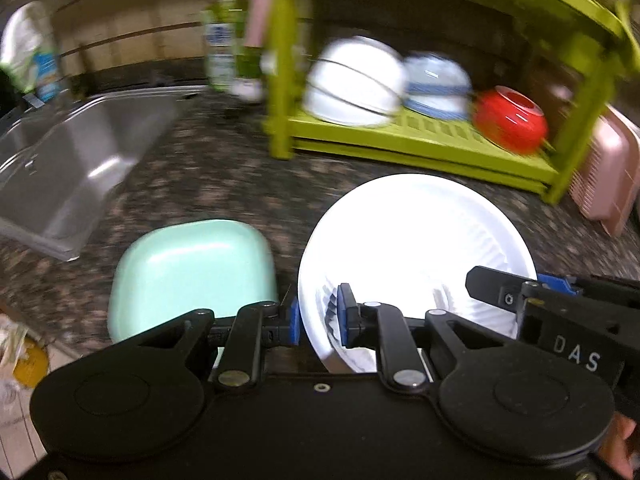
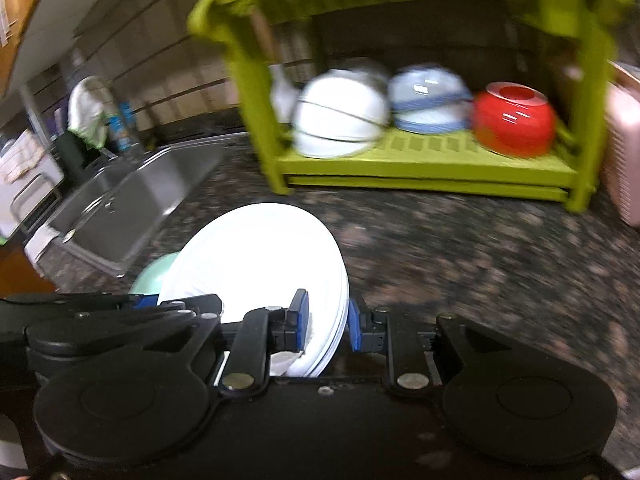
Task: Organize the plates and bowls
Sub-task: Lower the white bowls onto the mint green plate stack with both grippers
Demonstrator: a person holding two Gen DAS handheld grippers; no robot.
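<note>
White plate stack (image 2: 260, 264) is pinched at its near rim by both your left gripper (image 1: 318, 320) and right gripper (image 2: 324, 322), with the green rack (image 2: 420, 160) straight ahead across the counter.

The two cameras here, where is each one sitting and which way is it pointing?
Left wrist view: sits on the left tool, facing the green rack and sink; its fingers straddle the white plate rim, the right tool enters at right, a bit of hand shows.
Right wrist view: sits on the right tool, facing the same rack; its fingers straddle the plate's opposite rim, the left tool at left.
Shared: plate, mint dish, rack, three upturned bowls, sink.
</note>
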